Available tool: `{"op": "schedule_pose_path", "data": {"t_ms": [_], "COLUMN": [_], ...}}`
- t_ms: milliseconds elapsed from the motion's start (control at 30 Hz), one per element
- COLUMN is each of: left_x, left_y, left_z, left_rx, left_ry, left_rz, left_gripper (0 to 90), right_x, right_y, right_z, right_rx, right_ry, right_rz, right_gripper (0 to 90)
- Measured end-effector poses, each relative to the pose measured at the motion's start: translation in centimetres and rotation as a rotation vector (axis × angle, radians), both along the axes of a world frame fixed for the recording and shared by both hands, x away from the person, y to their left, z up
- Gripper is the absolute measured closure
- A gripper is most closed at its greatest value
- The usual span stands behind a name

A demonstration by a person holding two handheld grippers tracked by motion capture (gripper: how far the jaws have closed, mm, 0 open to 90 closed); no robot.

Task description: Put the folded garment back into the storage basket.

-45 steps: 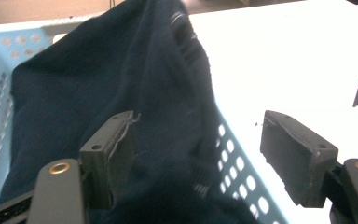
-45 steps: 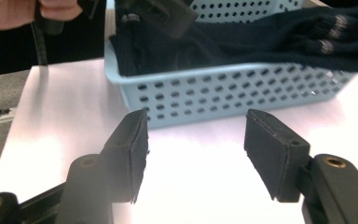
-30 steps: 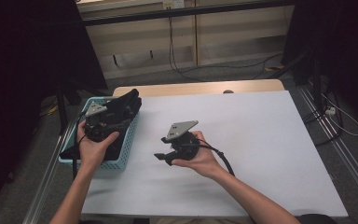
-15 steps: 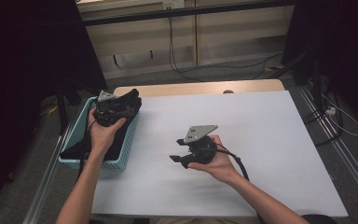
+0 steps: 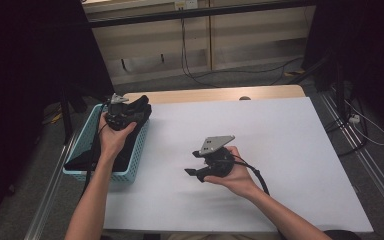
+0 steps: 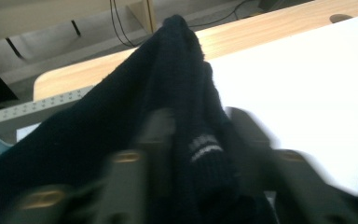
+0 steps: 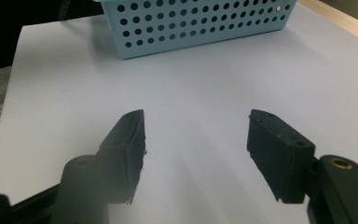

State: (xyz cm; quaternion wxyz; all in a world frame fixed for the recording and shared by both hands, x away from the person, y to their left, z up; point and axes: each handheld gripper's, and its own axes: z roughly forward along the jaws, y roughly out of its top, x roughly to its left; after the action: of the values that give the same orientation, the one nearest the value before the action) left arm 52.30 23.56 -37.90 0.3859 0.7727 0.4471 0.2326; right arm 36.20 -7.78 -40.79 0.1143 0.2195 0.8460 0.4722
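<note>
A dark navy knit garment (image 5: 141,107) hangs from my left gripper (image 5: 125,114), which is held above the far end of a light blue perforated basket (image 5: 86,134). In the left gripper view the cloth (image 6: 177,88) bunches between the blurred jaws of the left gripper (image 6: 200,133), which is shut on it. More dark cloth lies inside the basket. My right gripper (image 5: 191,163) is held low over the middle of the white table (image 5: 290,145). In its own view the right gripper (image 7: 196,135) is open, nothing between its jaws, facing the basket (image 7: 191,23).
A bare wooden strip (image 5: 215,94) runs along the table's far edge. Beyond it are the floor and trailing cables (image 5: 200,75). Metal rails (image 5: 355,145) flank the table's right side. The white surface to the right of my right hand is bare.
My left gripper has moved away from me toward the basket's far end, drawing the dark garment up. My right gripper has shifted right and nearer to me.
</note>
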Motion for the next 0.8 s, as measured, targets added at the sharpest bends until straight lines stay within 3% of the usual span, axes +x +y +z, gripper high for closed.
{"op": "schedule_pose_path", "data": {"t_ms": [100, 367, 733, 800], "left_x": [0.3, 0.9, 1.5, 1.7], "left_y": [0.5, 1.1, 1.3, 1.3], "left_z": [-0.3, -1.5, -3.5, -3.7], "left_rx": [-0.019, -0.025, -0.030, -0.019], "left_ry": [0.028, 0.108, 0.199, 0.191], "left_rz": [0.033, 0.095, 0.053, 0.045], "left_gripper": [75.1, 76.7, 76.8, 76.8], "right_x": [-0.1, -0.1, -0.1, -0.1], "right_y": [-0.1, -0.2, 0.1, 0.1], "right_z": [0.0, 0.0, -0.1, -0.1], "right_rx": [0.000, -0.004, -0.015, -0.016], "right_ry": [0.001, 0.000, 0.002, 0.001], "right_rz": [0.000, -0.002, -0.001, 0.001], "right_gripper": [37.2, 37.1, 37.1, 37.1]}}
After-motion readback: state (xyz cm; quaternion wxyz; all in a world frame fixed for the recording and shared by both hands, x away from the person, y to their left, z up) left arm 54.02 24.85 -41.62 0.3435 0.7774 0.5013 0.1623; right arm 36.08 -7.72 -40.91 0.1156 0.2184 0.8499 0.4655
